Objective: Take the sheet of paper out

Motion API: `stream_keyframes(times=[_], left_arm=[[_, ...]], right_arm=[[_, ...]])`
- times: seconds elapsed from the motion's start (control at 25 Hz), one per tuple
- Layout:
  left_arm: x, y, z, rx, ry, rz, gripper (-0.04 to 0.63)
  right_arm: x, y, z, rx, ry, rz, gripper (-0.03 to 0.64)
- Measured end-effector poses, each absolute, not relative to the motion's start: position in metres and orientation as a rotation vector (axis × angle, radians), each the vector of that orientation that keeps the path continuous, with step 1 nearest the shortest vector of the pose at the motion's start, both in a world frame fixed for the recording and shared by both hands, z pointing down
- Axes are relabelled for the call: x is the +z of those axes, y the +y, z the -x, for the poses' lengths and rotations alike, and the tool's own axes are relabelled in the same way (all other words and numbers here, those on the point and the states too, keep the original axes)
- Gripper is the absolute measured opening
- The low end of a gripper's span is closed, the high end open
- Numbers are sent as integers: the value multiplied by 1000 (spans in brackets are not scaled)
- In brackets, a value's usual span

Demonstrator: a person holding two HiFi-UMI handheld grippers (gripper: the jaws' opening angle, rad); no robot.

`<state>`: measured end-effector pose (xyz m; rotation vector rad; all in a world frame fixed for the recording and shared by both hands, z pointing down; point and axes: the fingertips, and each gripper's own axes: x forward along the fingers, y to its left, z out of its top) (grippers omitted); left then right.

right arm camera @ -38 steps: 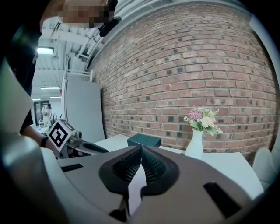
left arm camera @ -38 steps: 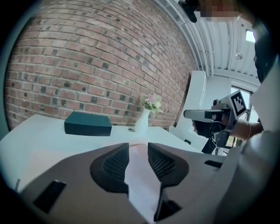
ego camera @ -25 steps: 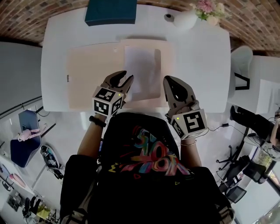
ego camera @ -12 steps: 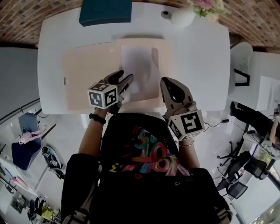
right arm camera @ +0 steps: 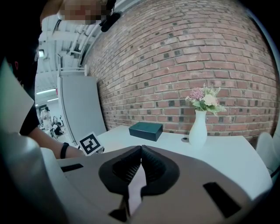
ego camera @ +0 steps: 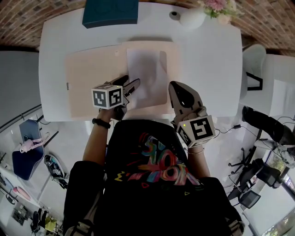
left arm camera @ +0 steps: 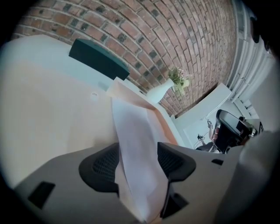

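A peach folder lies open on the white table, with the white sheet of paper on its right half. My left gripper is at the sheet's near left corner. In the left gripper view the paper runs between the jaws of the left gripper; they have just been opening, and the pads stand off it. My right gripper is over the folder's near right corner. In the right gripper view this gripper is shut on a thin pale edge, apparently the folder's.
A dark teal box sits at the table's far edge. A white vase of flowers and a small round object stand at the far right. A white chair is beside the table's right end.
The left gripper has rolled, so its marker cube shows another face, sunk a little toward the table, and its jaws have spread apart. The right gripper has stayed in place.
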<state>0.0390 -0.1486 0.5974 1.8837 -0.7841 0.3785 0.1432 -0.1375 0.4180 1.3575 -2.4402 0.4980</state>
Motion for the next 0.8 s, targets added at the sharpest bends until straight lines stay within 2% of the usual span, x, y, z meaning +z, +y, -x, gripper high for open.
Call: stream_keyframes(times=[0.6,0.8], left_arm=[[595,-155,-50,363,-594,-1827,275],[579,-159,-55,220,-512,-1871,273]], right_arm=[[428,-140,-146,555,-2398,-1349,21],[435,-139,-153,573,-2372,-1361,21]])
